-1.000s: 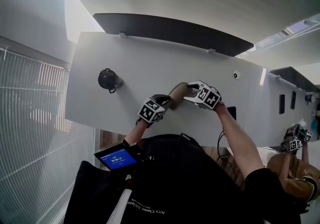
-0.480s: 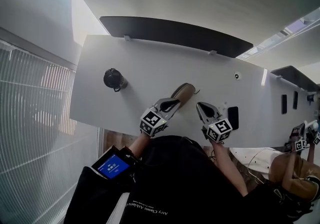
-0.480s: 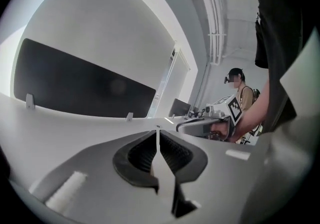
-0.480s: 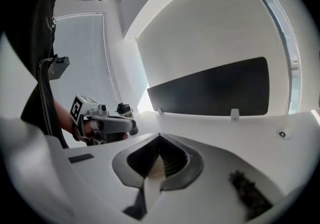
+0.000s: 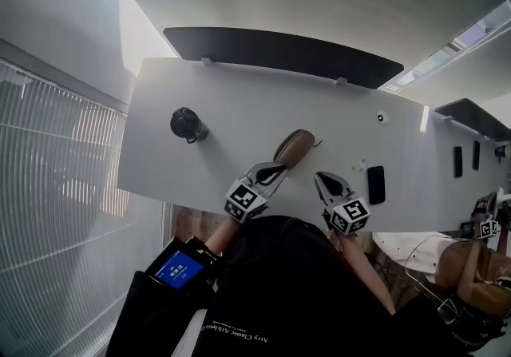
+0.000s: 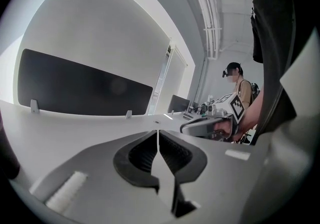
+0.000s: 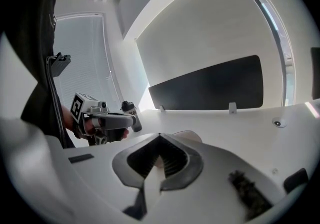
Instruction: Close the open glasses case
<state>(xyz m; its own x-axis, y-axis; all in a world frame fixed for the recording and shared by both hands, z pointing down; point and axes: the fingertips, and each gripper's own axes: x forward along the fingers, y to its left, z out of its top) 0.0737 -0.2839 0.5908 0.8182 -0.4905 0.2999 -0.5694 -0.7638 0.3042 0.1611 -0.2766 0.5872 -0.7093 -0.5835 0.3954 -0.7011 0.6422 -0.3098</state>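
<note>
The brown glasses case (image 5: 293, 148) lies closed on the white table (image 5: 223, 108), near its front edge. My left gripper (image 5: 279, 167) hovers just in front of the case's near-left end; its jaws are closing, almost together, with nothing between them. My right gripper (image 5: 320, 177) hangs to the right of the case, apart from it, shut and empty. In the right gripper view a tan sliver of the case (image 7: 192, 135) shows beyond the shut jaws (image 7: 160, 139), and the left gripper (image 7: 107, 120) is at the left. The left gripper view (image 6: 158, 135) does not show the case.
A black bottle (image 5: 185, 123) stands at the table's left. A flat black device (image 5: 376, 184) lies near the front edge at the right, a small round fitting (image 5: 380, 117) behind it. A dark partition (image 5: 279, 52) runs along the far edge. Another person (image 5: 479, 267) sits at far right.
Both grippers have let go of the case, drawn back toward me and risen. Their jaws have come together. The case stays on the table, closed.
</note>
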